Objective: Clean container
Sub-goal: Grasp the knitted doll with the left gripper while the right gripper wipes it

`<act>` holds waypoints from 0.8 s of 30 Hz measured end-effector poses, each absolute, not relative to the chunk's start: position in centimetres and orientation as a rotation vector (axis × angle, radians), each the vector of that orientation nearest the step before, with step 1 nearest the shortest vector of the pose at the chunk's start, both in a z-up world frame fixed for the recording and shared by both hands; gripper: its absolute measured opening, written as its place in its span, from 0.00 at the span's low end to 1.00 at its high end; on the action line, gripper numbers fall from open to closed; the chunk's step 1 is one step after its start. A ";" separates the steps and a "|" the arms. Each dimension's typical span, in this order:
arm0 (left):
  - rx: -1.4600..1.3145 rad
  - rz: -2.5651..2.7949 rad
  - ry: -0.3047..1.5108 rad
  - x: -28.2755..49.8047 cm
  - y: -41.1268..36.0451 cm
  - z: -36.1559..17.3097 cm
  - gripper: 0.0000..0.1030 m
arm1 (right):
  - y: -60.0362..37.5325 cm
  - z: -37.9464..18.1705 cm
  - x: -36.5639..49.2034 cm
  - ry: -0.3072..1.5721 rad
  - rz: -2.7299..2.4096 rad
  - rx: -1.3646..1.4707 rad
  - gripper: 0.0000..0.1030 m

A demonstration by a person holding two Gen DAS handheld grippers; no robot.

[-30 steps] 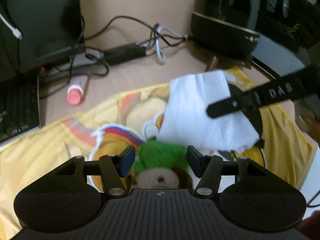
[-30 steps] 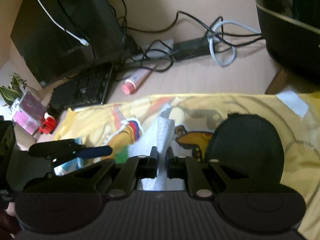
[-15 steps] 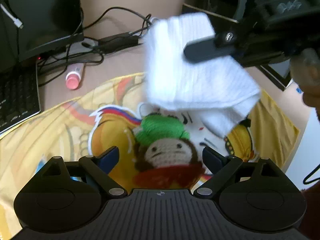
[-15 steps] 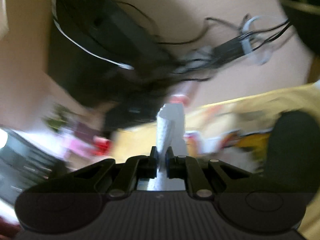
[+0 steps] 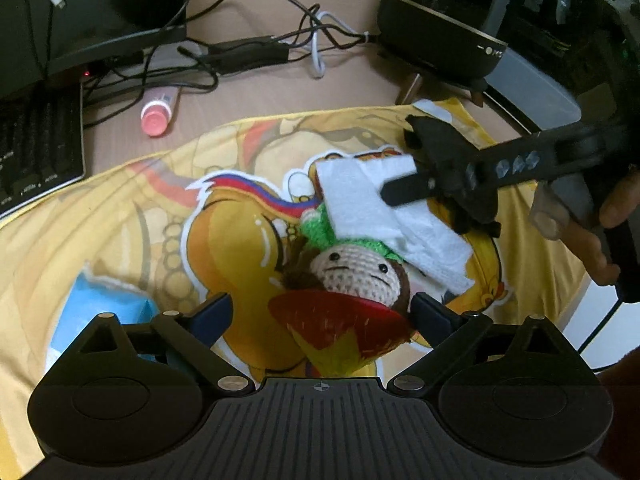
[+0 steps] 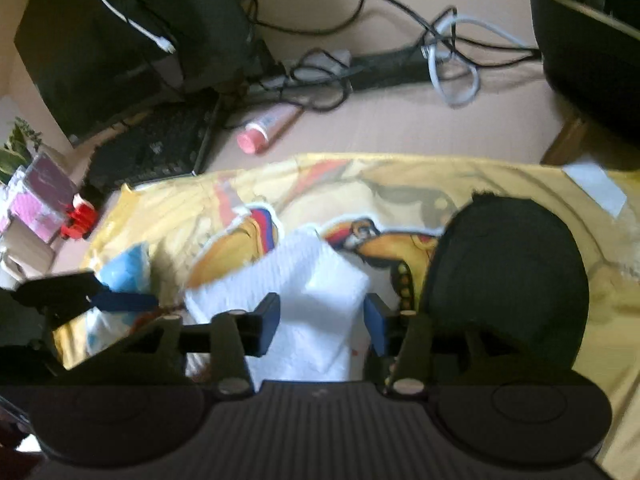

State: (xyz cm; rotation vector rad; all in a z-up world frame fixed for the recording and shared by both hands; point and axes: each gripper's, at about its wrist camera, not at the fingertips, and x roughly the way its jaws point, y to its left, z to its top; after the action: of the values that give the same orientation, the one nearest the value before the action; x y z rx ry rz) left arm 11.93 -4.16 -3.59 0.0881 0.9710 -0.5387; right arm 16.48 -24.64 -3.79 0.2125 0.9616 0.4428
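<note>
Beige desk (image 5: 360, 80) with a yellow cartoon-print cloth (image 5: 120, 240) spread over it as the work mat. The black round container (image 6: 508, 280) sits on the cloth at 3 o'clock in the right wrist view. I can't tell whether it's upright or how deep it is, since it reads as a flat dark disc and the view is blurred.

A white folded paper towel (image 6: 320, 308) lies just beside it at its 9 o'clock, draped partly over the green hat of a small crochet doll (image 5: 352, 276). My right gripper (image 6: 322, 320) has just been opening its jaws. They stand about half apart with the towel between them and the pads clear of it, so I judge the wipe is over and the towel has been let go.

My left gripper (image 5: 320, 312) has also just been opening and is now spread wide, with the doll between the jaws but nothing gripped.

From the left wrist view the container is almost fully hidden behind the right gripper. A hand (image 5: 600, 236) on its handle is cut off at 3 o'clock. The red fan shape under the doll could be its dress or a separate thing.

Further out there is a light-blue packet (image 5: 100, 312) at 8 o'clock, a pink-capped tube (image 5: 158, 114) at 11, a black keyboard (image 5: 36, 148) at 10 and tangled cables (image 5: 312, 40) at 12.
</note>
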 end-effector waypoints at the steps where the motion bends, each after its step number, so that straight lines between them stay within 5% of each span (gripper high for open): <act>1: 0.094 -0.541 0.972 11.9 -4.3 -3.6 0.96 | -24.4 -3.8 16.5 0.962 0.467 0.240 0.60; 2: 0.104 -0.543 0.971 11.8 -4.4 -3.5 0.96 | -24.0 -3.9 16.5 0.968 0.487 0.254 0.67; 4: 0.141 -0.550 0.965 11.5 -4.8 -3.4 0.96 | -23.2 -4.3 16.6 0.977 0.515 0.254 0.65; 6: 0.192 -0.558 0.952 11.2 -5.2 -3.1 0.96 | -22.3 -4.5 16.2 0.974 0.514 0.182 0.53; 10: 0.280 -0.584 0.911 11.0 -6.0 -2.2 0.97 | -23.3 -3.6 15.8 0.938 0.500 0.164 0.06; 17: 0.366 -0.689 0.912 14.0 -9.4 -1.7 0.98 | -25.2 -3.1 15.5 0.978 0.610 0.357 0.06; 24: 0.447 -0.760 1.055 17.8 -12.8 -4.0 0.99 | -26.5 -4.2 14.0 0.945 0.418 0.181 0.06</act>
State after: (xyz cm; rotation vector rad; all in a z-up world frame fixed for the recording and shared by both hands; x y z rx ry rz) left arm 17.77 -12.85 -4.02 0.4467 1.0553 -0.7597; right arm 13.99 -26.54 -4.18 0.1808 0.9445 0.4180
